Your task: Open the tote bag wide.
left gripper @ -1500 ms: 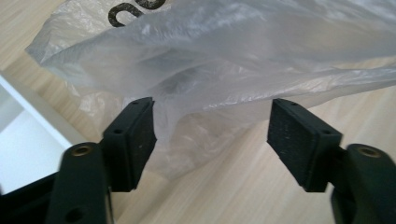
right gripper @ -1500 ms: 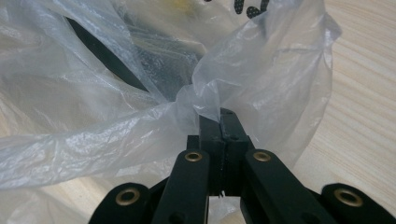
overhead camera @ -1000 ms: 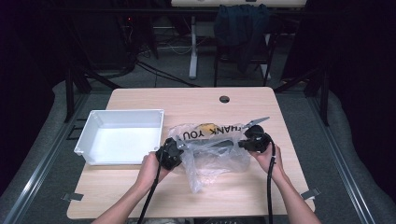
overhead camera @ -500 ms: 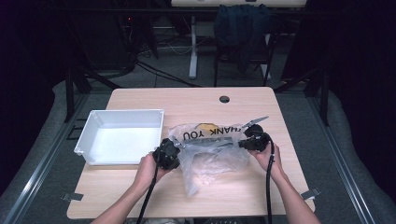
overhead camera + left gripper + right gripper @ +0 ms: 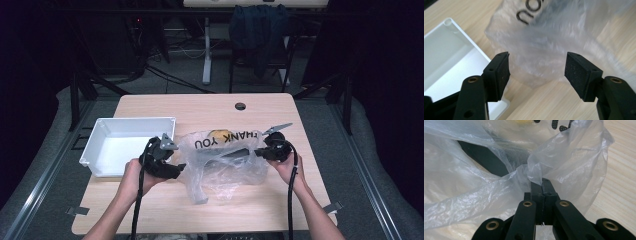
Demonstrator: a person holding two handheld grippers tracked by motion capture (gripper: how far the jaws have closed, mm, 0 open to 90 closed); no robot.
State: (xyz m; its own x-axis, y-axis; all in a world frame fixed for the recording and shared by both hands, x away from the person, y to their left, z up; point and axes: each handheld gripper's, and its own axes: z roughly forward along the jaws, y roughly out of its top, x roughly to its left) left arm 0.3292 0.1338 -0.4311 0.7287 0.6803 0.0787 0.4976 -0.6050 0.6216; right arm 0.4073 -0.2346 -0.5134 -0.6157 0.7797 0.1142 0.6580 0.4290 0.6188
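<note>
Fingers, left gripper (image 5: pixel 537 67): the two black pads (image 5: pixel 501 72) stand well apart, having just been opening, with nothing pressed between them; past the gap lies blurred clear plastic over the wooden table (image 5: pixel 554 105). Fingers, right gripper (image 5: pixel 541 186): pads closed flat together on a pinched fold of the plastic bag (image 5: pixel 564 160), whose film fans out from the tips toward 12 o'clock. In the high view, nearest the lower edge, two forearms enter from 6 o'clock, each with a cable trailing back. Left gripper (image 5: pixel 176 159), seen from above, held at about 9 o'clock of the bag, just beside its left edge, over the table close to the tray's near right corner. Right gripper (image 5: pixel 259 151) at about 3 o'clock of the bag, at its right edge. Plastic bag (image 5: pixel 220 170): clear, crumpled, lying mid-table between the two grippers, printed "THANK YOU" in black, the lettering upside down from the person's side; a yellow item (image 5: pixel 218 135) and a dark flat item (image 5: pixel 235 152) show through the film, neither identifiable. White tray (image 5: pixel 100 131): rectangular, on the table at 9 to 10 o'clock of the bag, its right wall just beside the bag. Round cable hole (image 5: pixel 240 106) in the tabletop at 12 o'clock, near the far edge. Beyond the table, a dark garment on a chair (image 5: pixel 257 30).
</note>
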